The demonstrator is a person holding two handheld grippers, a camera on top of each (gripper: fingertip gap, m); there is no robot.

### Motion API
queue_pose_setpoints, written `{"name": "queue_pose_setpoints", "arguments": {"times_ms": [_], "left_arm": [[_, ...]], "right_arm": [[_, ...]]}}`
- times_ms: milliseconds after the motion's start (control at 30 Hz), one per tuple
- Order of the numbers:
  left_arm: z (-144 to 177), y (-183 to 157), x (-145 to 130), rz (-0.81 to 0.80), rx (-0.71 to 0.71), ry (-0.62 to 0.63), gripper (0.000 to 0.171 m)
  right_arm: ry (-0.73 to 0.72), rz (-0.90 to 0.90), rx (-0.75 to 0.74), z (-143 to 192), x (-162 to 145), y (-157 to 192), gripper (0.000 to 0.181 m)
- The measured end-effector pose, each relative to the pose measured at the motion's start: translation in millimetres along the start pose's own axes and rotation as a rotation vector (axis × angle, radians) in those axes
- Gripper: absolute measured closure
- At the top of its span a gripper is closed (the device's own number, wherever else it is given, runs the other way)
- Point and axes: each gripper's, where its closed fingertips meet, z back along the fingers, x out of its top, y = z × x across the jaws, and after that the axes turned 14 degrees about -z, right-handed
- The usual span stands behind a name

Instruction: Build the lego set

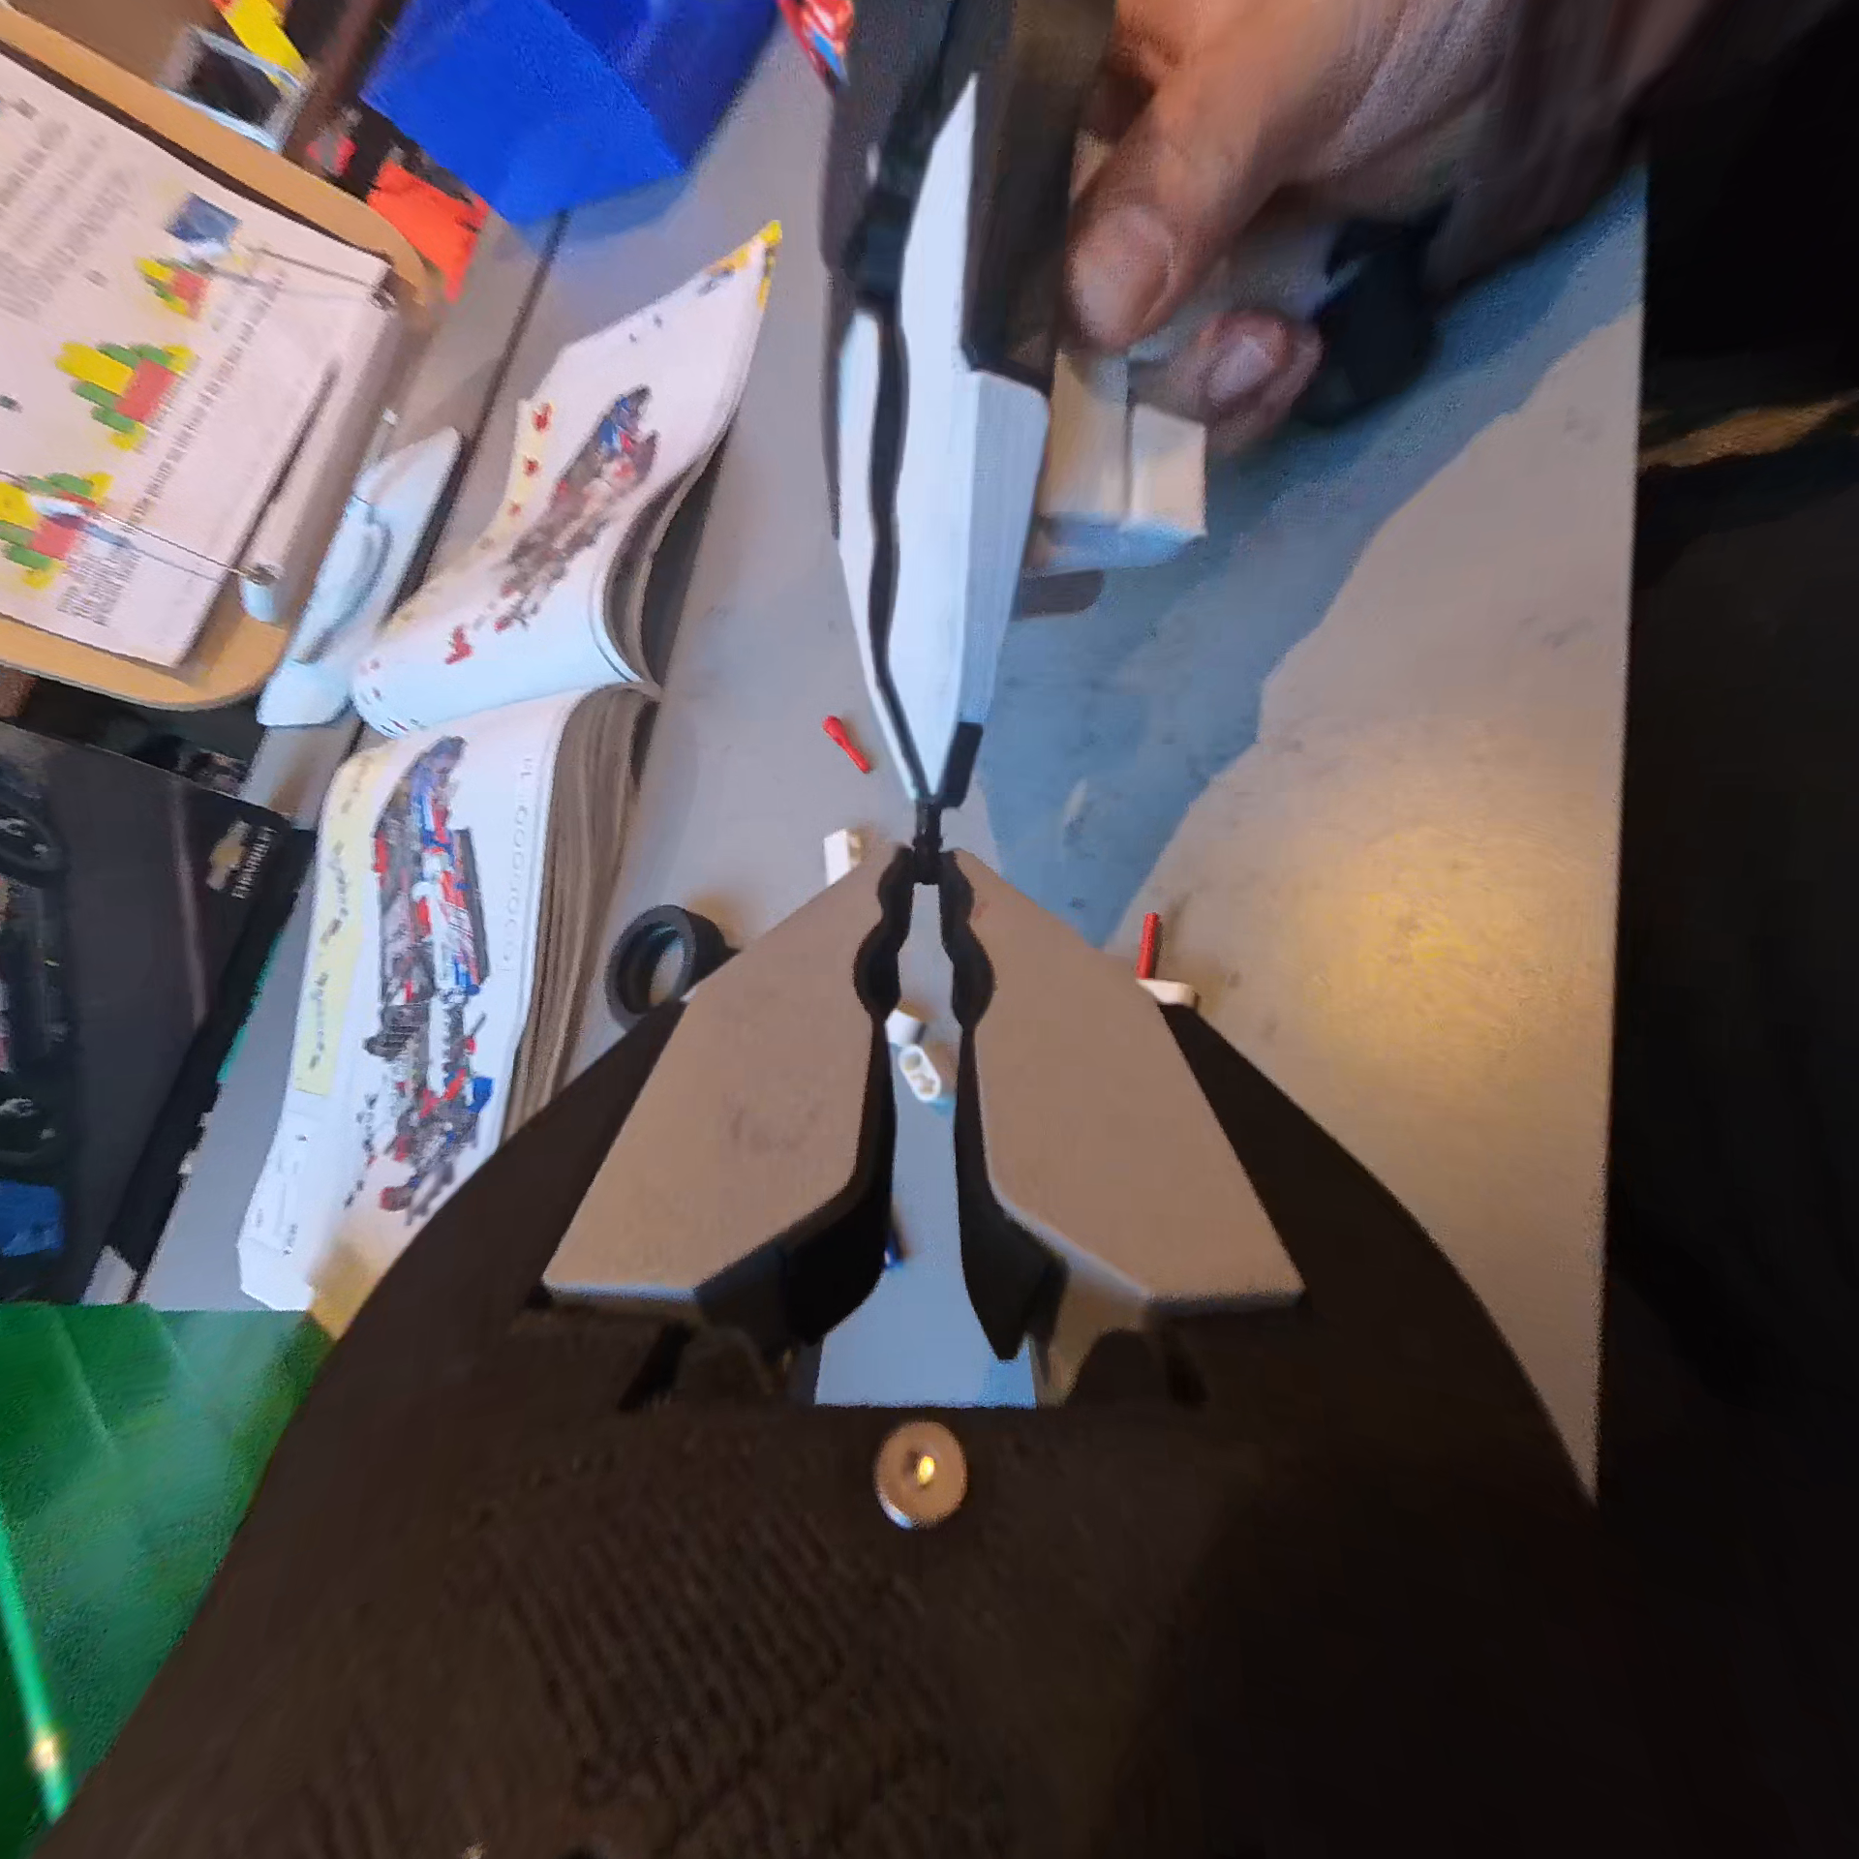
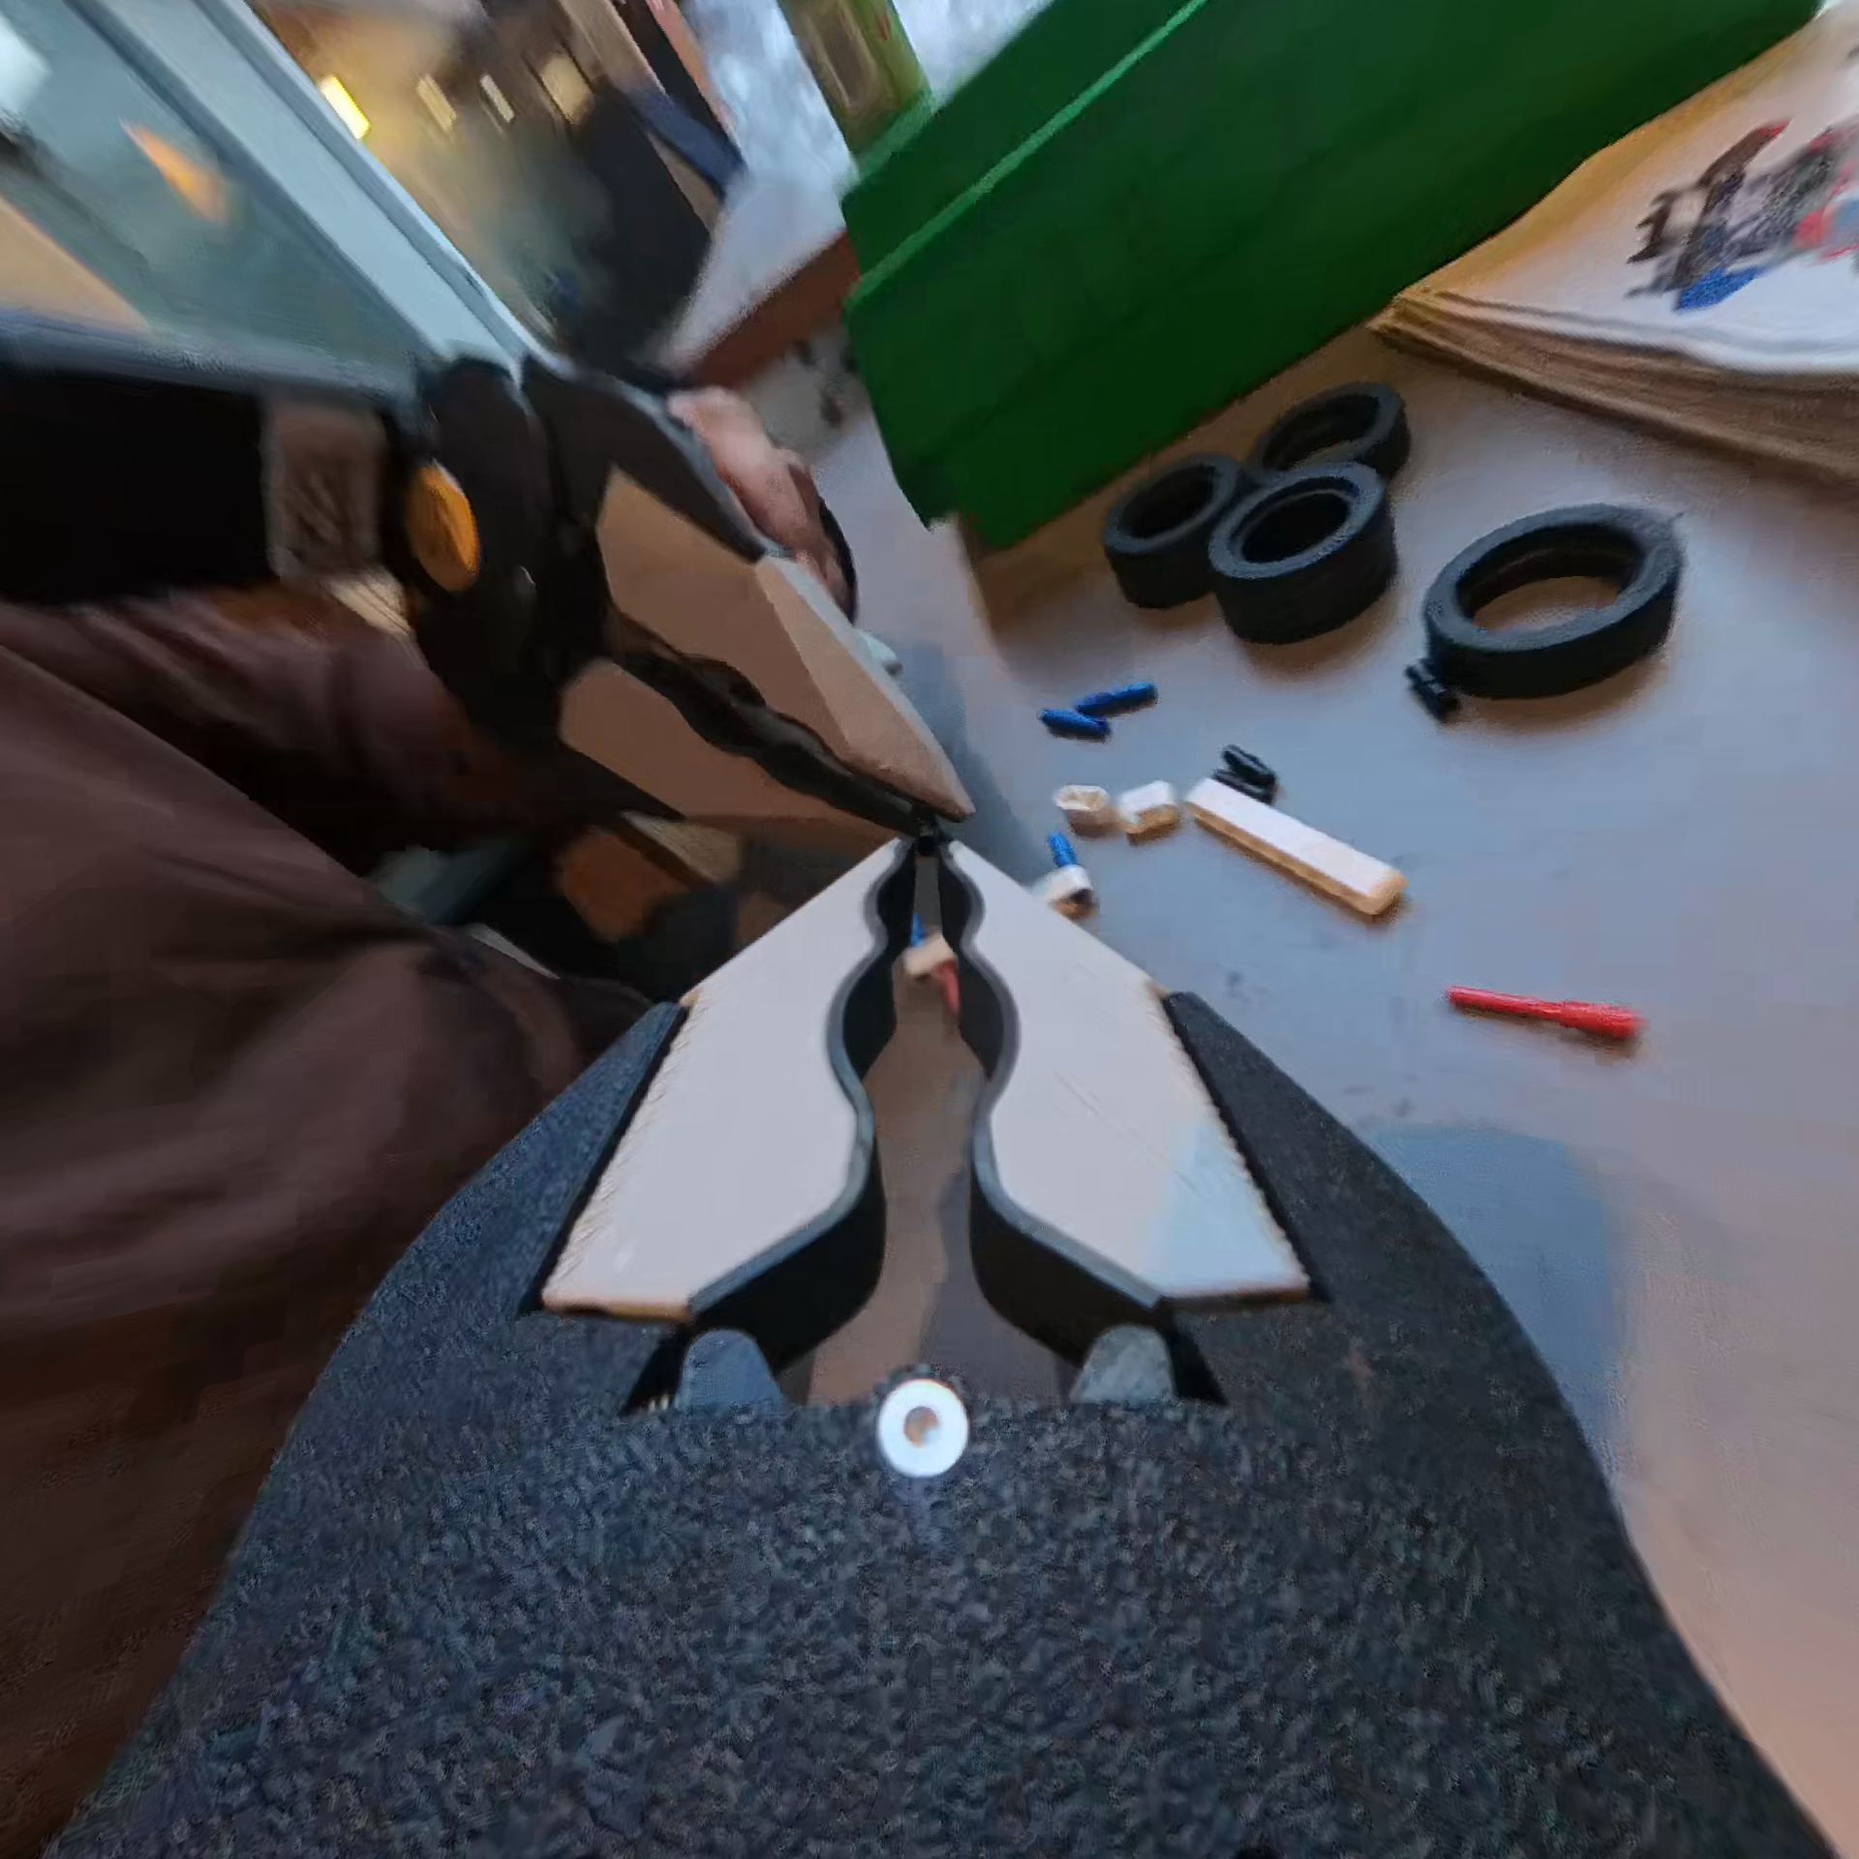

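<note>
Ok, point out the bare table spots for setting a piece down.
Bare table lies beyond the red pin, toward the right edge. Another free strip runs between the tyres and the long white beam. It is crowded around the blue pins near the tool tips.

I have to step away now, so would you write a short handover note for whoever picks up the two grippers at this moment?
Left gripper: shut on a small black piece, tip to tip with the right gripper.
Right gripper: also shut on that same piece; the two meet above the table.
Parts on the table: four black tyres, blue pins, a red axle, a long white beam, small white connectors. Open instruction booklet to the left gripper's left.
Done: no assembled section is visible.
Left: apparently most of the build; finish joining the held piece first.
</note>
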Motion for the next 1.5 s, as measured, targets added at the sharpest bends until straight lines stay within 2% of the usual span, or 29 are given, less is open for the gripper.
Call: {"name": "queue_pose_setpoints", "arguments": {"times_ms": [133,233,333,467,567,1000,1500], "left_arm": [[-6,-16,-7,0.06,-0.124,0.031,0.17],[-6,-22,-7,0.097,-0.183,0.031,0.169],[-7,-25,-11,0.077,-0.205,0.056,0.17],[-8,-31,-12,0.071,-0.236,0.068,0.17],[-9,-33,-11,0.076,-0.239,0.067,0.17],[-6,-38,-13,0.172,-0.317,0.051,0.17],[-7,-42,-14,0.228,-0.334,0.042,0.17]], "right_arm": [[0.104,0.364,-0.296,-1,-13,-18,0.175],[0.163,0.576,-0.411,-5,-19,-19,0.175],[0.185,0.691,-0.481,-7,-21,-21,0.172],[0.217,0.751,-0.472,-11,-28,-19,0.169],[0.239,0.787,-0.499,-12,-31,-23,0.178],[0.241,0.853,-0.492,-14,-34,-18,0.174],[0.218,0.83,-0.465,-17,-33,-15,0.179]]}}
